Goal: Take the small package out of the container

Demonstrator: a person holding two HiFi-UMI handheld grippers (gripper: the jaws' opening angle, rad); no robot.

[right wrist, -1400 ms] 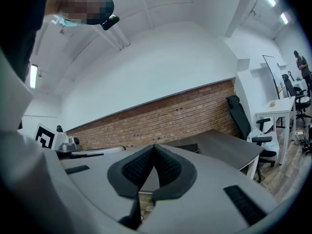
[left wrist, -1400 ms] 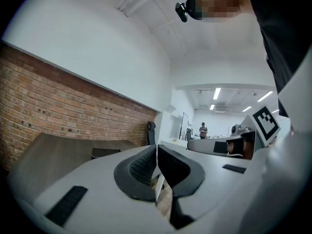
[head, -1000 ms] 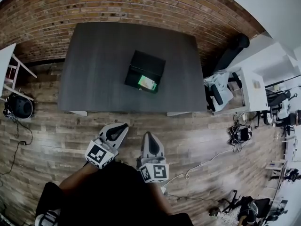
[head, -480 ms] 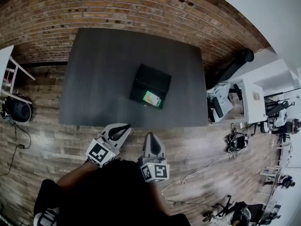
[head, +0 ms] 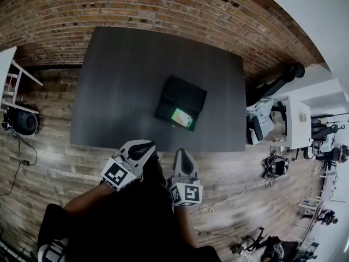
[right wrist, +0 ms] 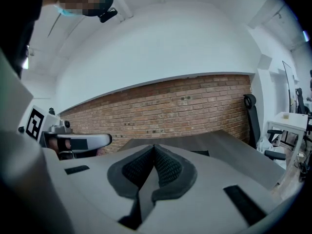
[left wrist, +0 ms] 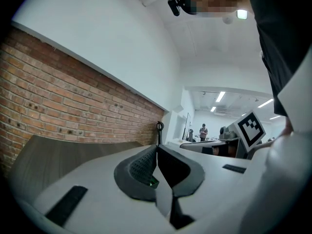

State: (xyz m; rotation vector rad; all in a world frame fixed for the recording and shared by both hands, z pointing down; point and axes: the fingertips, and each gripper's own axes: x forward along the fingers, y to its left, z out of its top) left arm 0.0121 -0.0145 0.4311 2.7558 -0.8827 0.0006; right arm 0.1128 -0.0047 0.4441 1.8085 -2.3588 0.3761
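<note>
Two hand-held grippers are shown, and neither is engaged with the work. The small green rectangular package (head: 182, 118) is seen lying inside the black open-topped rectangular container (head: 184, 93), at the end of the container nearest the person. The container is set on the dark grey rectangular table (head: 120, 81), towards its front edge. The task is therefore judged to be at its start: the package is not yet grasped, lifted or removed, and the approach, the opening of a gripper, the grasp and the lift-out are all left to be done. The left gripper (head: 143, 146), white-bodied with dark textured pads (left wrist: 140, 165), is held with its tips about at the table's front edge and its body over the wooden plank floor (head: 60, 162). Its jaws are seen brought together at the tips, with nothing clamped between them. The right gripper (head: 182, 153) is held just beside it, likewise at the table edge, and its pads (right wrist: 168, 168) are pressed together with nothing held. The package is located ahead of both grippers, well apart from their fingertips, and somewhat closer to the right gripper than to the left. No contact with the container is made by either gripper. It is judged that the jaws of the chosen gripper are to be opened before the package is reached.
</note>
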